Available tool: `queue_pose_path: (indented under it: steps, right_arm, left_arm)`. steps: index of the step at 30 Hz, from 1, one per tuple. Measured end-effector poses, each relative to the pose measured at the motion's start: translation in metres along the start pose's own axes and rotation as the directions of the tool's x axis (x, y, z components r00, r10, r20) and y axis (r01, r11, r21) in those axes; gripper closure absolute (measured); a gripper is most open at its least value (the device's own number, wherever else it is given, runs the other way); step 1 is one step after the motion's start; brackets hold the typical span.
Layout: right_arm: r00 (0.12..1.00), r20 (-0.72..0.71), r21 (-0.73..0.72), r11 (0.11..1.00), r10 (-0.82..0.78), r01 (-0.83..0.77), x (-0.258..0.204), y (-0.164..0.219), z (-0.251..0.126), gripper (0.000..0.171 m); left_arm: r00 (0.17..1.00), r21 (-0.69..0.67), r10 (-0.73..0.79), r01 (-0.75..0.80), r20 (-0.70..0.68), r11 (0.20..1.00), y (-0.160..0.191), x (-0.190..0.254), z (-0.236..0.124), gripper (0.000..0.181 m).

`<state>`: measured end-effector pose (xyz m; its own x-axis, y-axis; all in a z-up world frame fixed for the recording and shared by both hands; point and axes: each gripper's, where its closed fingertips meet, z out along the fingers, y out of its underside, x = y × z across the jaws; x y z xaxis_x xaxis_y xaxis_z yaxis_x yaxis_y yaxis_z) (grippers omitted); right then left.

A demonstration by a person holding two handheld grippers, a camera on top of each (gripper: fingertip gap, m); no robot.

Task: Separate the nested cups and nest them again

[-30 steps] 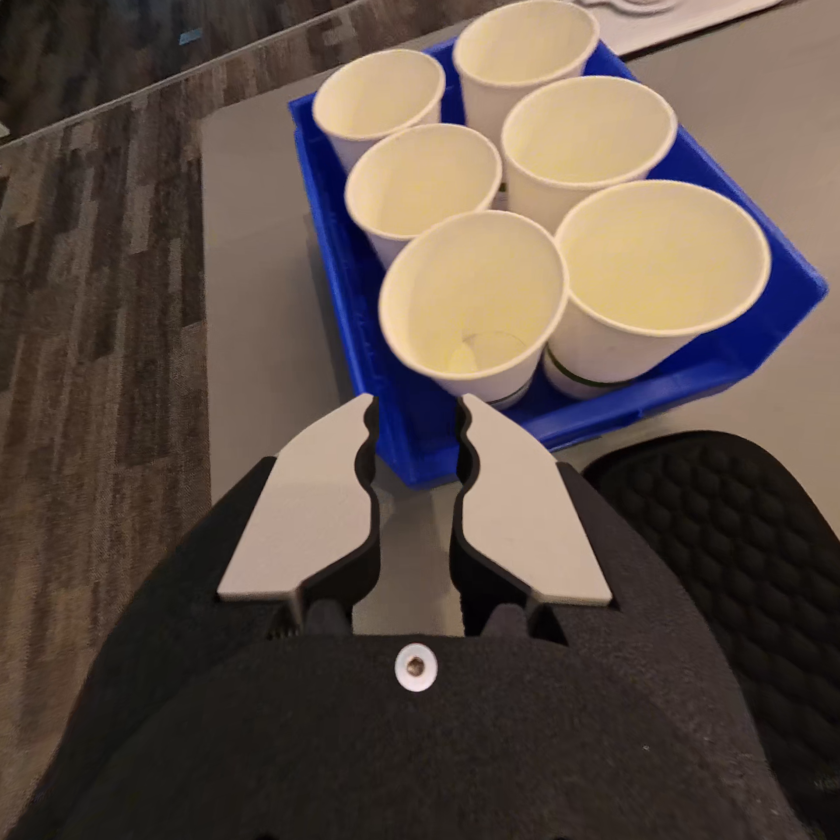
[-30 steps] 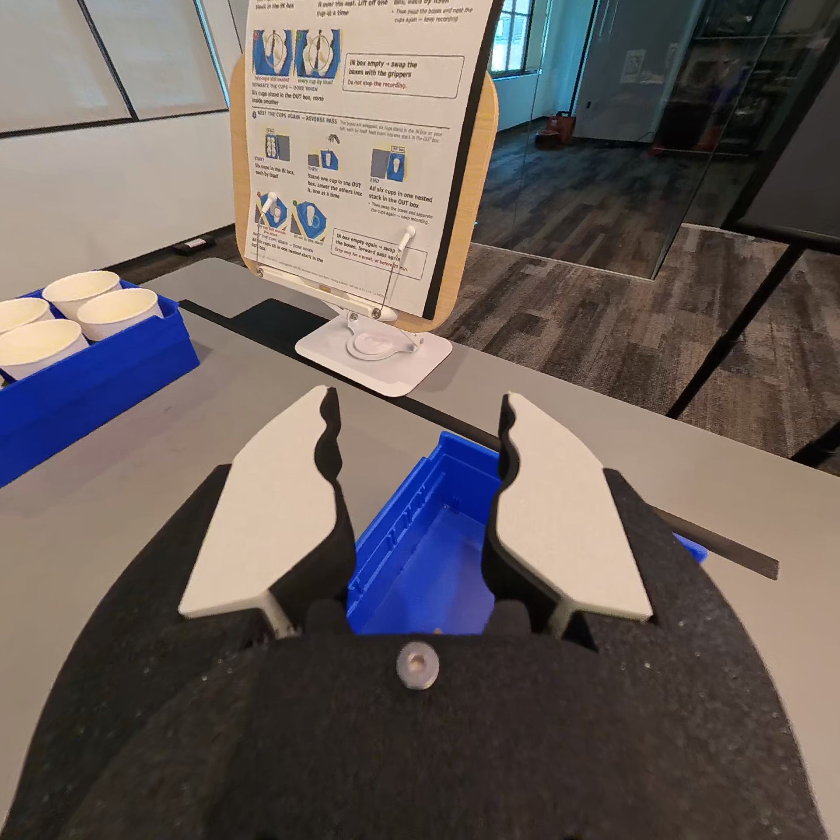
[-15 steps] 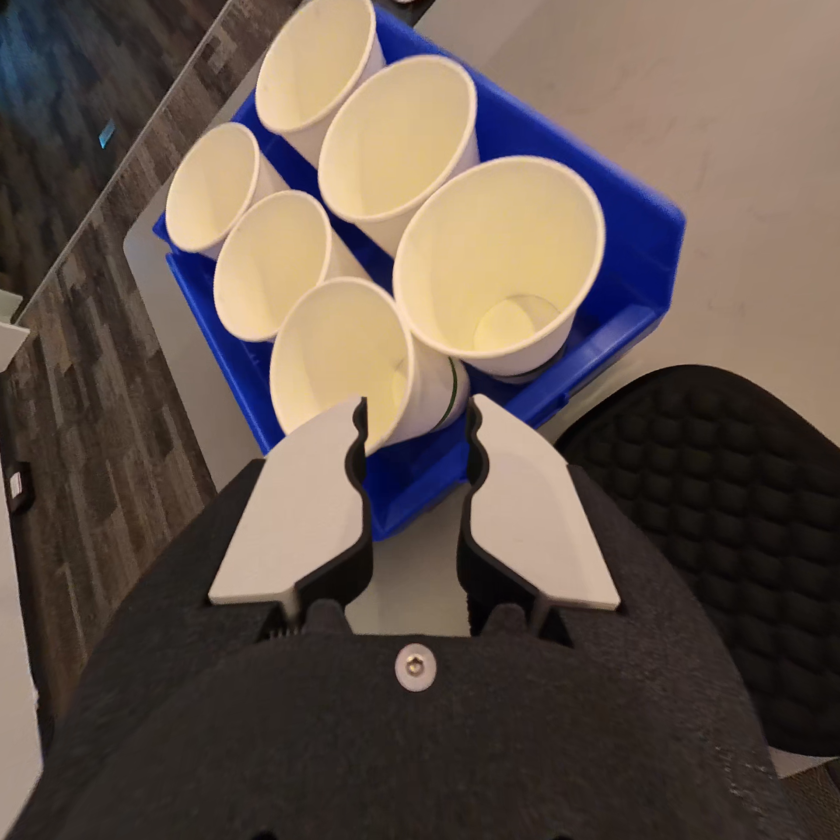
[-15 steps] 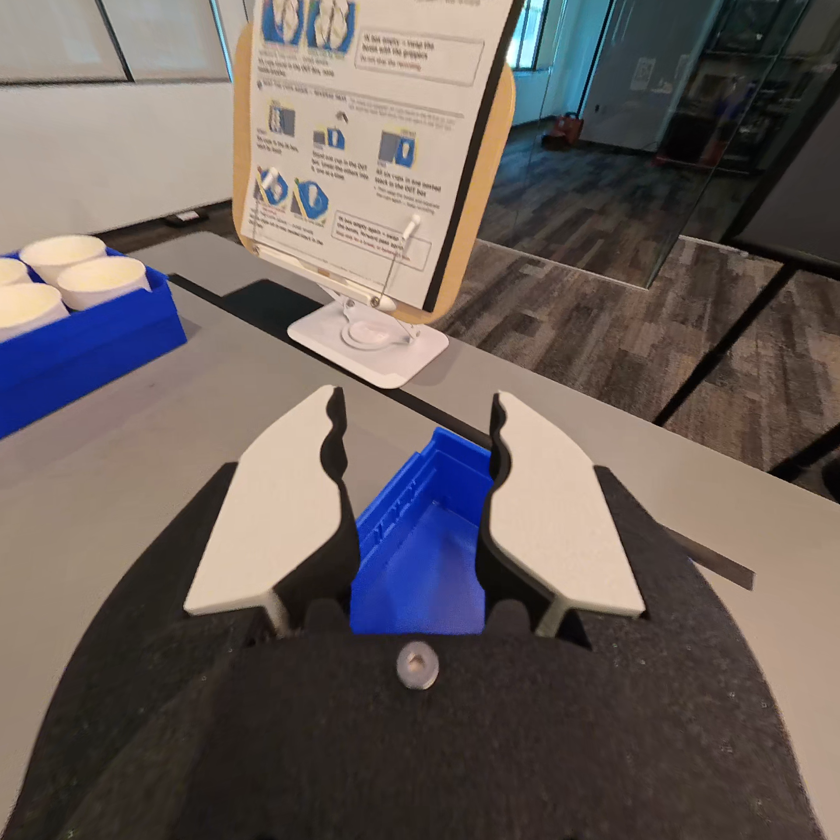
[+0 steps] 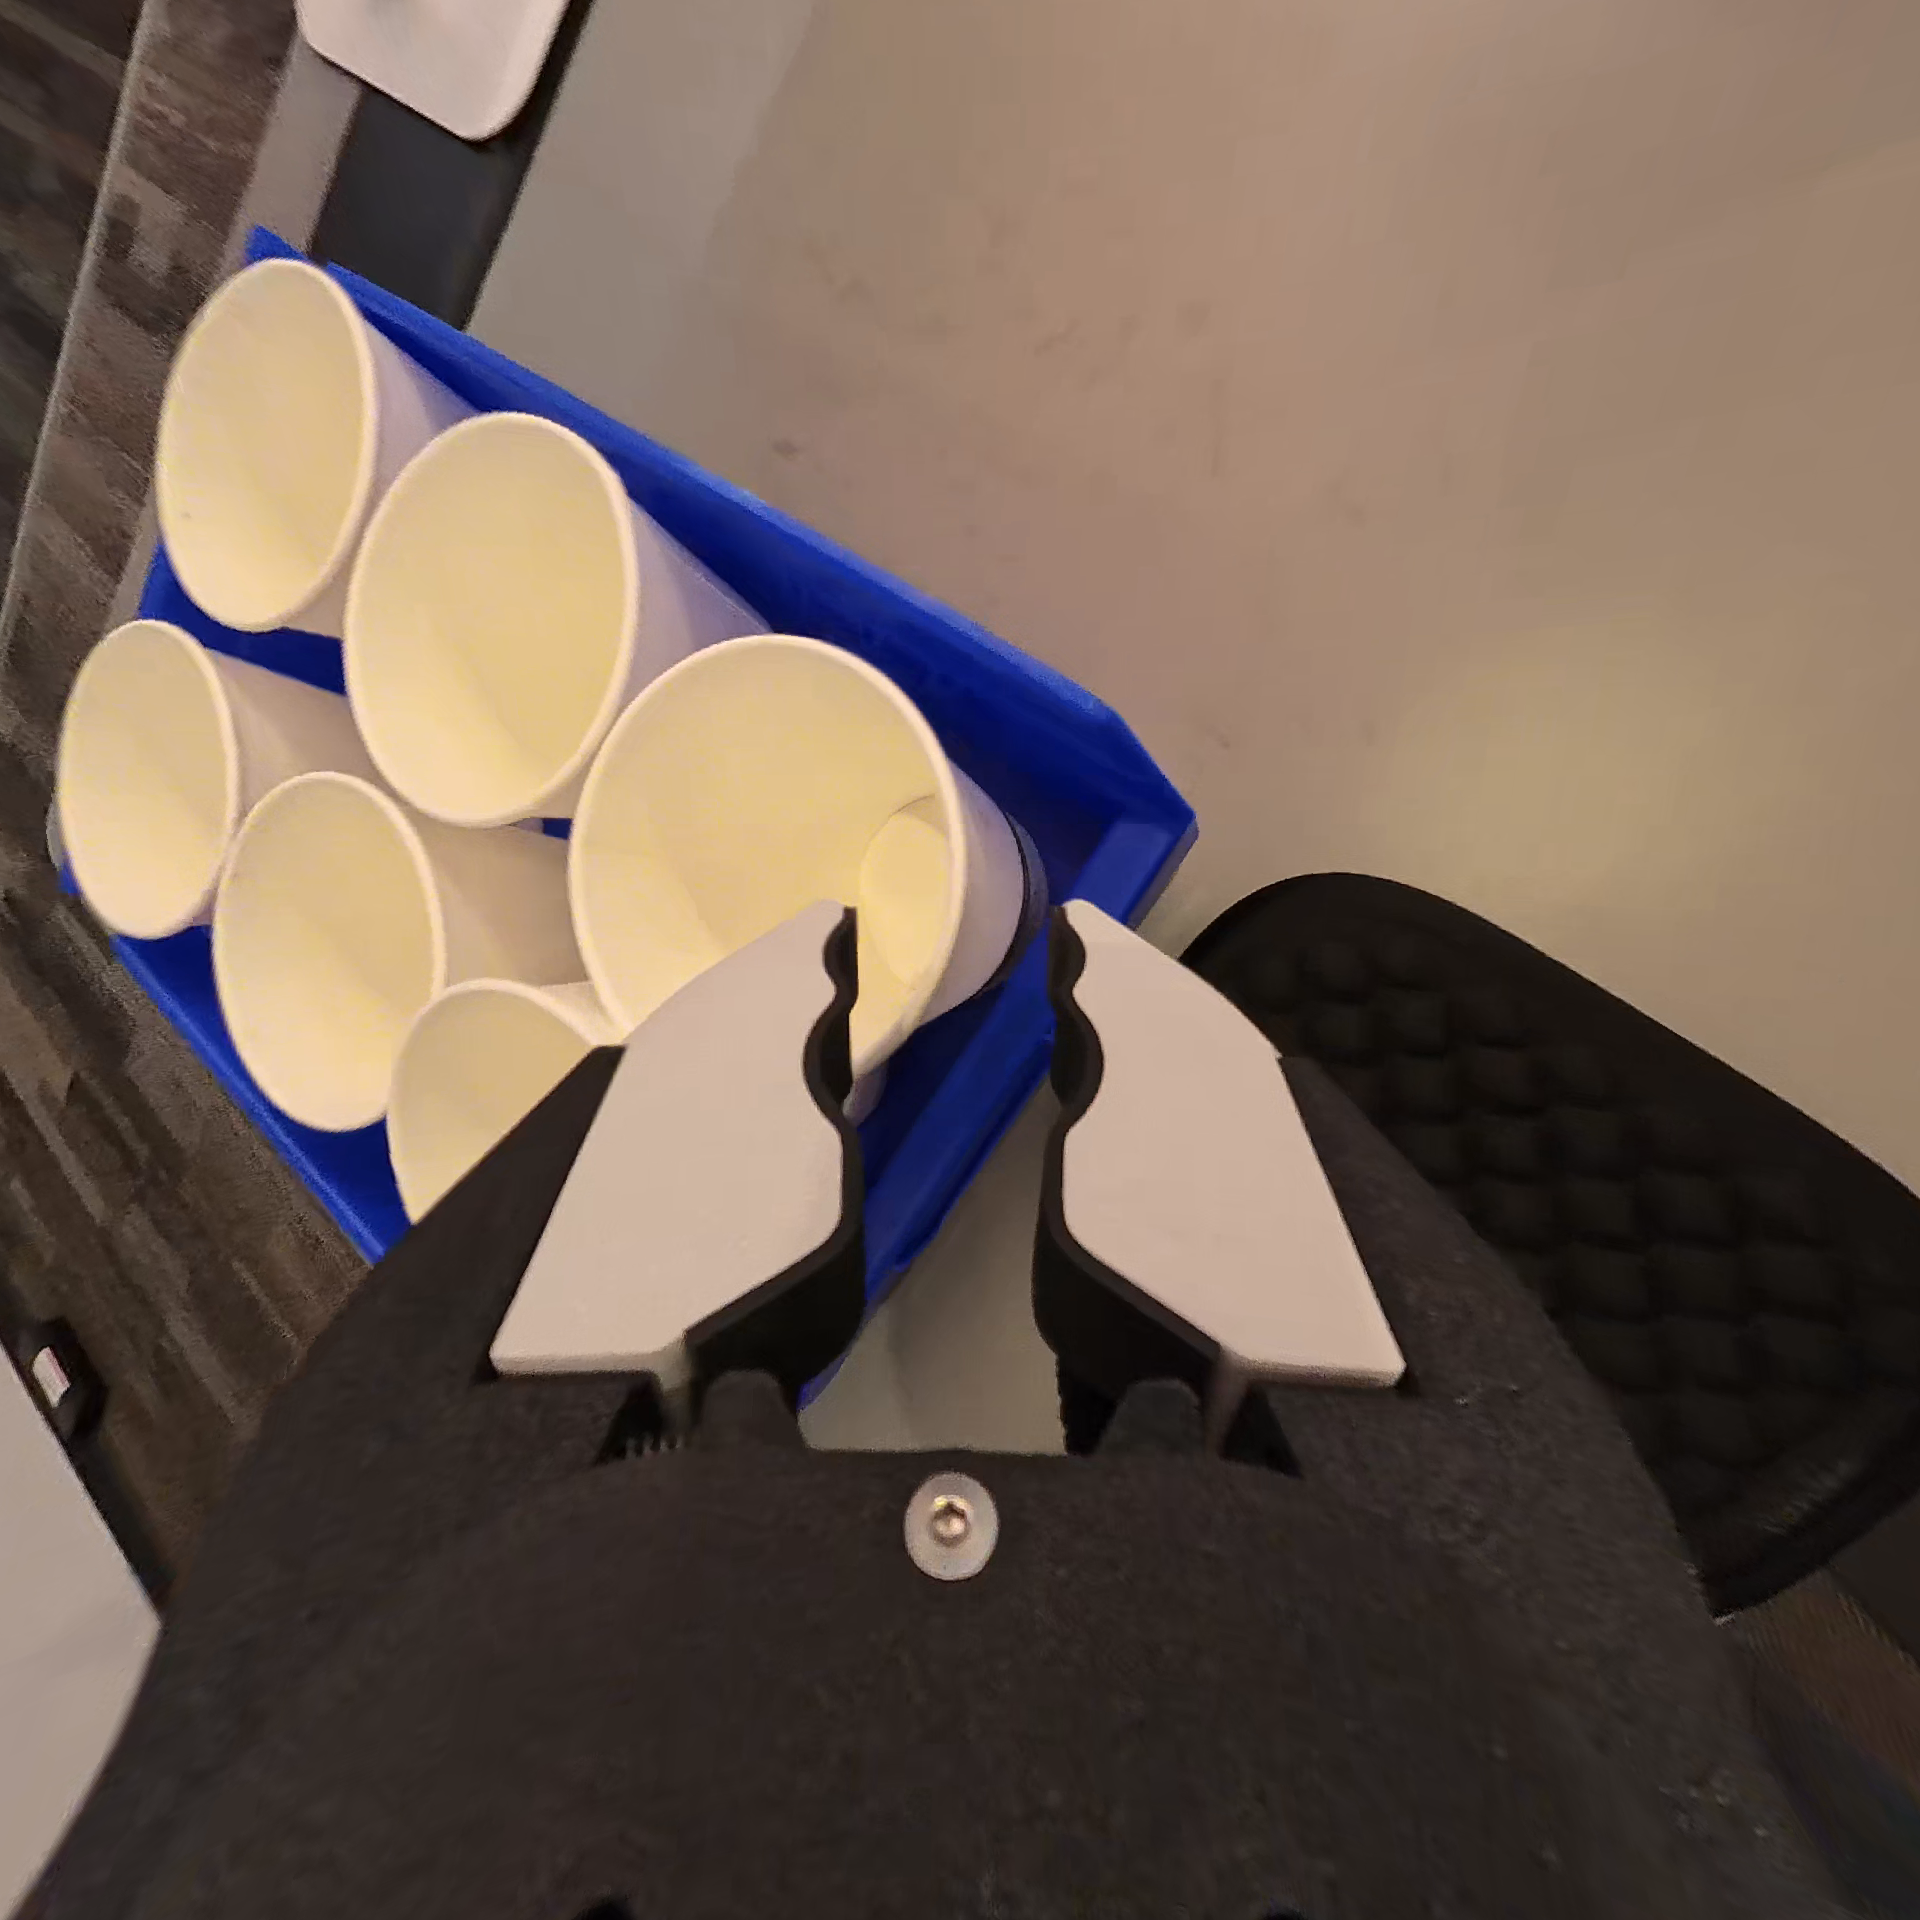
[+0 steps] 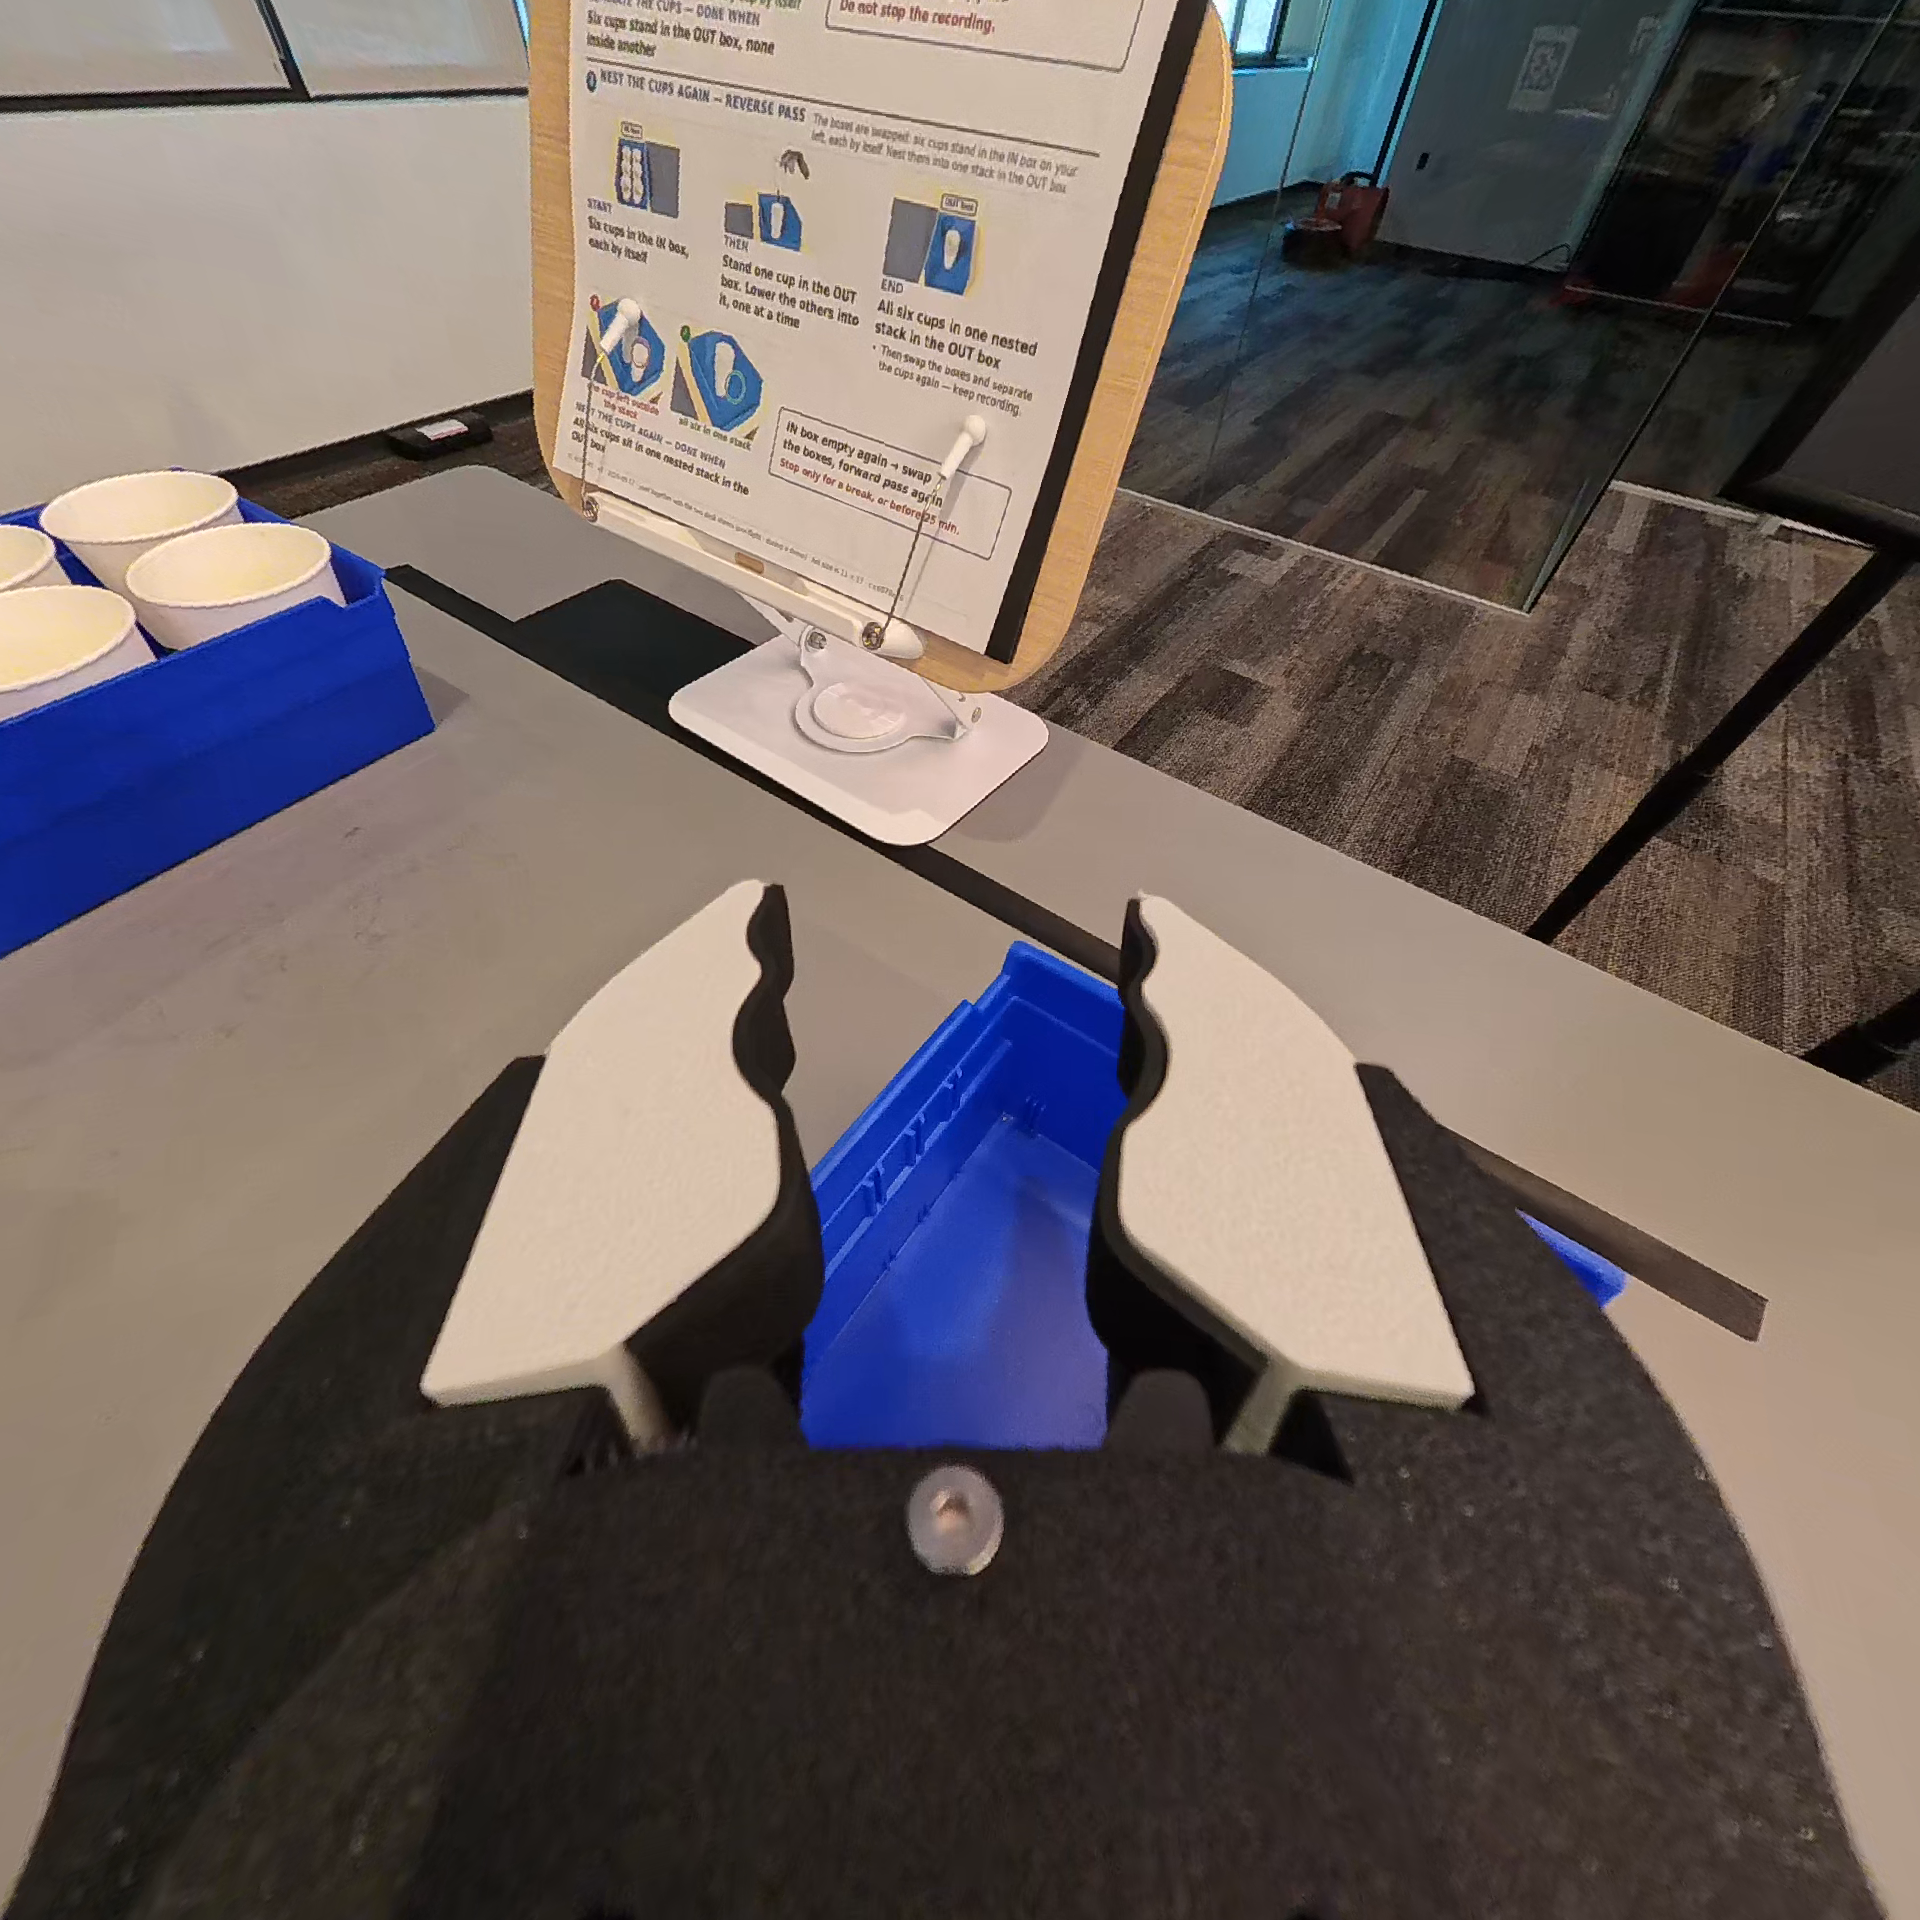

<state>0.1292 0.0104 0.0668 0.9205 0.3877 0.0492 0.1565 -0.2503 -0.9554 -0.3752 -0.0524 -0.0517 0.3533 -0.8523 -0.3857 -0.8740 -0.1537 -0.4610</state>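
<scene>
Six paper cups (image 5: 769, 821) in blue bin (image 5: 935, 665), nearest cup's wall between open left claw (image 5: 951, 925) tips

Six paper cups (image 5: 478, 623), two blue bins (image 5: 935, 675), one stand (image 6: 862, 727)

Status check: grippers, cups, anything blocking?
Left hand-held gripper open, straddling nearest cup's wall. Right hand-held gripper open over empty bin. Six cups separate in left bin. Nothing blocking.
</scene>
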Motion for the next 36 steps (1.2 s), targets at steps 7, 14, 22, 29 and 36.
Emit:
queue_pose_path:
  steps: [7, 14, 22, 29, 36]
  right_arm:
    - [1.0, 0.0, -0.036, 0.999, -0.01, 0.01, 0.002, 0.007, 0.002, 0.111]
    - [1.0, 0.0, -0.044, 0.999, -0.019, 0.019, 0.003, 0.009, 0.001, 0.112]
    - [1.0, 0.001, -0.059, 0.998, -0.02, 0.02, 0.005, 0.014, 0.001, 0.112]
    - [1.0, 0.02, -0.054, 0.998, -0.015, 0.016, 0.002, 0.014, 0.002, 0.111]
    - [0.999, 0.022, -0.07, 0.997, -0.023, 0.025, 0.002, 0.017, 0.004, 0.111]
  left_arm:
    - [1.0, -0.082, 0.026, -0.027, -0.015, 0.996, 0.003, 0.002, 0.02, 0.147]
    - [0.999, -0.112, 0.045, -0.048, -0.027, 0.993, 0.004, 0.003, 0.021, 0.167]
    - [0.997, -0.138, 0.039, -0.047, -0.061, 0.989, 0.006, 0.008, 0.018, 0.176]
    - [0.997, -0.145, 0.056, -0.063, -0.053, 0.987, 0.003, 0.007, 0.015, 0.178]
    - [0.997, -0.129, 0.073, -0.077, -0.037, 0.989, -0.007, 0.005, 0.002, 0.179]
